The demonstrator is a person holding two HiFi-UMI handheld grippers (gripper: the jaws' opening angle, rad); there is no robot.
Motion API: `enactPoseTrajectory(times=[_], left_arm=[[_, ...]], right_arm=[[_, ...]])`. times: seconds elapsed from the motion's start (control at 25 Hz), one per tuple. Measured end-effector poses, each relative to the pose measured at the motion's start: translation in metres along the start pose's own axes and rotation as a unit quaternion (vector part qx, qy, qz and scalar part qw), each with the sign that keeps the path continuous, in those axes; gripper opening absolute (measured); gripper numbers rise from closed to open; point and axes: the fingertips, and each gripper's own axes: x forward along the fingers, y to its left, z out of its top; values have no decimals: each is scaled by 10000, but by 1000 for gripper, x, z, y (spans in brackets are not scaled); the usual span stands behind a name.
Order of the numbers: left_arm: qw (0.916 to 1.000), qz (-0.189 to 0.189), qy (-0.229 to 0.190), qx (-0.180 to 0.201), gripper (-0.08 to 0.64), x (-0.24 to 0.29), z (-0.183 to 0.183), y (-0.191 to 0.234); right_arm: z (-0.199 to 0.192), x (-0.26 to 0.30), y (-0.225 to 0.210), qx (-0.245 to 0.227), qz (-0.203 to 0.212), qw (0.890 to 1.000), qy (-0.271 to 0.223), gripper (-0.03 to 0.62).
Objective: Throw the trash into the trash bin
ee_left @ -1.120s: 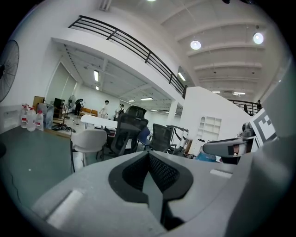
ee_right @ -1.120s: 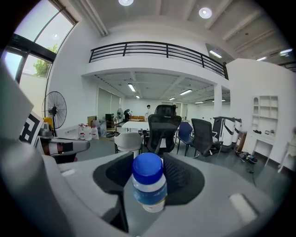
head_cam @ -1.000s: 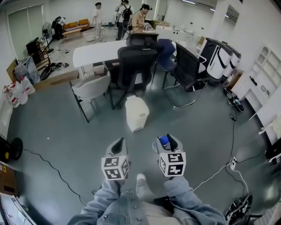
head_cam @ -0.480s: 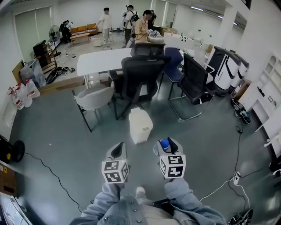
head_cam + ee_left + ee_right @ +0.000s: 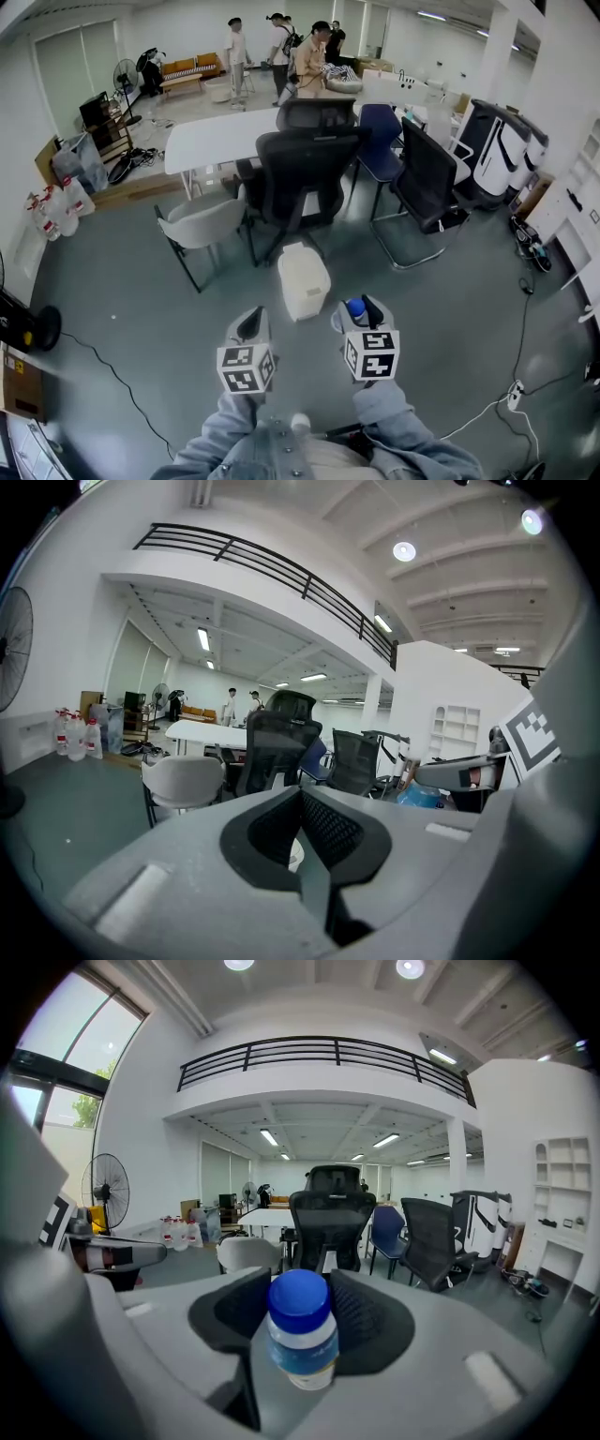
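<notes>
One small blue-capped plastic bottle point(image 5: 302, 1324) is clamped in right gripper point(image 5: 357, 309); left gripper point(image 5: 251, 321) closed, empty; white plastic trash bin point(image 5: 303, 279) just ahead.

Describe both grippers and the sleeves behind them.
The left gripper and right gripper are pale grey shells with black, ribbed jaws. Each carries a white cube printed with black square markers. The sleeves are light blue denim.
</notes>
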Motion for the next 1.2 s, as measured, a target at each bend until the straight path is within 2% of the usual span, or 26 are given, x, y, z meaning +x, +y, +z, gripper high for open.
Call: enactPoseTrajectory(times=[0.48, 0.76, 1.0, 1.2], left_arm=[[9998, 2, 116, 181, 9, 57, 5, -25], [9995, -125, 221, 170, 9, 98, 3, -23], [9994, -293, 134, 148, 9, 150, 20, -13], [9992, -380, 59, 108, 9, 196, 45, 6]], right_arm=[[-4, 40, -53, 228, 46, 9997, 80, 202], [-10, 66, -69, 319, -64, 9992, 214, 202], [8, 105, -85, 337, -232, 9990, 179, 202], [37, 143, -88, 310, -281, 9990, 136, 202]])
